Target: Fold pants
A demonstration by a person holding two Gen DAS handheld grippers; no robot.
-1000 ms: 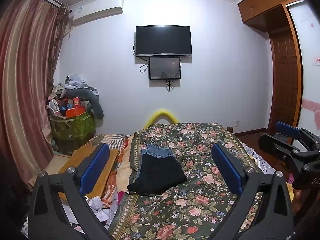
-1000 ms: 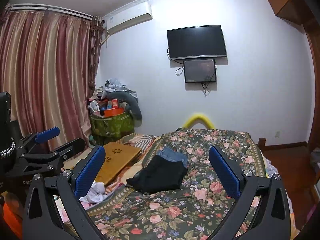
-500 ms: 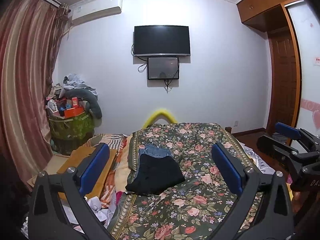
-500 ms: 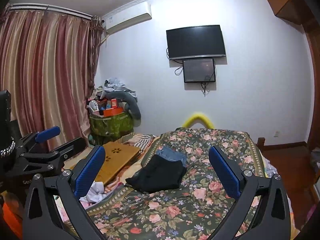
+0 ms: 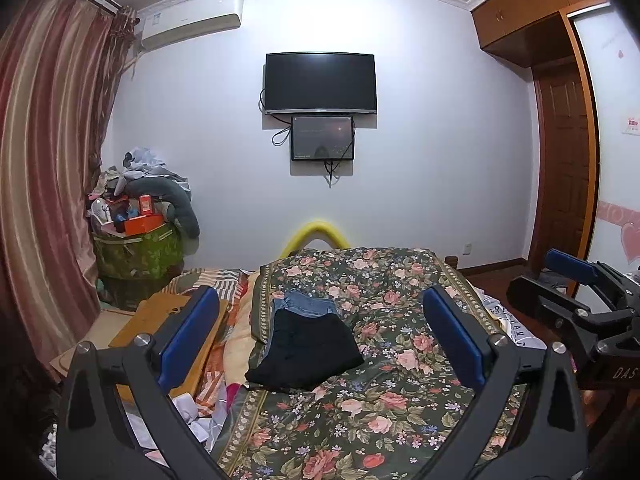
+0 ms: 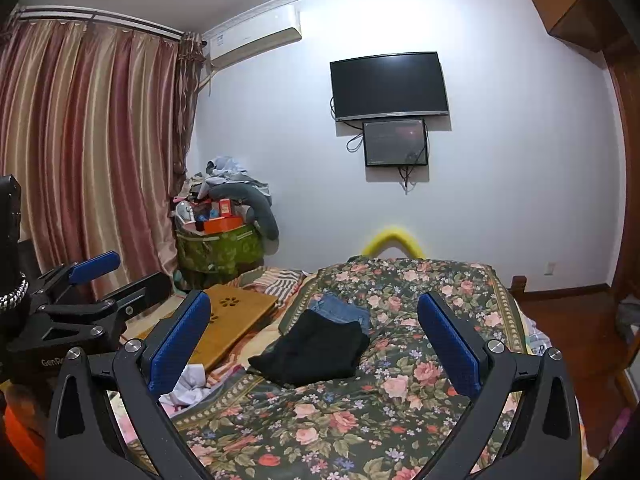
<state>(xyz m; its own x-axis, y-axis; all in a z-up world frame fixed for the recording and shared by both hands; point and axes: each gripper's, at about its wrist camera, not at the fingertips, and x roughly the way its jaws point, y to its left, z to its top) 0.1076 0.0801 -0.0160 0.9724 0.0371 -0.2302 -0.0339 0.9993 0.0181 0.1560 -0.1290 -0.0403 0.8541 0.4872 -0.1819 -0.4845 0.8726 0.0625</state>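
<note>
Nearest to us, our left tongs (image 5: 320, 332) hang wide apart over the near end of the bed, empty, and our right tongs (image 6: 316, 338) are just as wide and empty beside them. Compared with a second ago we see almost no change: the left view has drifted slightly, so the television (image 5: 320, 82) sits a touch further left in it, while the right view is much the same.

Between the blue pads (image 5: 190, 336) lies the floral bedspread (image 5: 360, 412). On it, left of centre, the black pants (image 5: 308, 354) rest folded in a compact pile, partly covering folded blue jeans (image 5: 304, 304) just behind them; neither has shifted. Left of the bed lies a wooden lap tray (image 6: 236, 320). Further back a heaped green basket (image 5: 138, 254) stands by the striped curtain (image 5: 48, 160).
</note>
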